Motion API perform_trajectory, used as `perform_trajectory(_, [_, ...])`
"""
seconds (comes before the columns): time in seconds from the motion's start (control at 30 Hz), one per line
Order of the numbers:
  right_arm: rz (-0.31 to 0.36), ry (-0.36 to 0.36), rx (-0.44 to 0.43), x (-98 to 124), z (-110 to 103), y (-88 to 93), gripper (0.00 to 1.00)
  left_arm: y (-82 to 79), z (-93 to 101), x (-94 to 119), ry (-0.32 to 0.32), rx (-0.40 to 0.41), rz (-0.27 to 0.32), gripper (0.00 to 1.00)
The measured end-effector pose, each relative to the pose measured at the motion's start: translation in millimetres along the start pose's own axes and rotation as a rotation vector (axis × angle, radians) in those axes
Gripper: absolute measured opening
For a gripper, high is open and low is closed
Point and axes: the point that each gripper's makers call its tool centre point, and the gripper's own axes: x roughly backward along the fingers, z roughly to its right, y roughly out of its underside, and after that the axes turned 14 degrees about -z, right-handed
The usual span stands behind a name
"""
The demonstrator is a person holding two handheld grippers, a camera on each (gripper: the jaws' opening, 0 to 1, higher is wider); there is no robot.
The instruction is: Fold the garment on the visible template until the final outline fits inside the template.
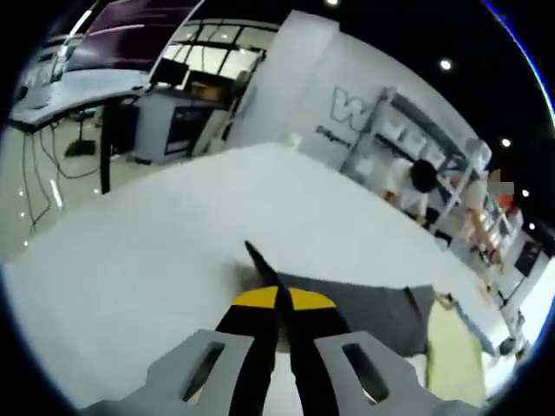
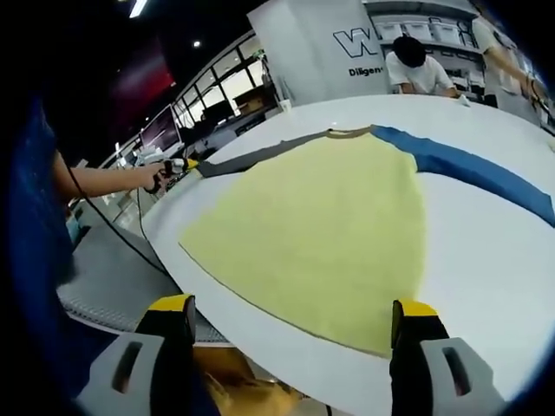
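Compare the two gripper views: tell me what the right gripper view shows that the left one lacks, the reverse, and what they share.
Right gripper view alone: the shirt's whole yellow body spread flat, its blue sleeve, the collar, the person's forearm reaching to the left tongs, and the right tongs standing open above the hem.

Left gripper view alone: the left tongs' tips closed on the grey sleeve's end, and desks with monitors behind.

Both: the white table, the grey sleeve, a strip of yellow fabric, and the white panel with lettering.
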Motion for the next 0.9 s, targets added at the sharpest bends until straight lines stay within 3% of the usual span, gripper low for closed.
perform_trajectory(0.3, [0.019,-0.009,0.006,1.9,-1.9,-1.3,0.93,-36.1,55.5,10.3,0.093,-0.104,0.034,0.00])
perform_trajectory(0.63, [0.046,-0.017,-0.006,3.1,-3.3,1.8,0.91,-47.3,118.6,13.6,0.181,-0.272,0.030,0.00])
perform_trajectory(0.9, [0.065,-0.027,-0.018,-1.5,-6.7,5.3,0.91,-60.9,187.0,24.8,0.272,-0.384,0.038,0.00])
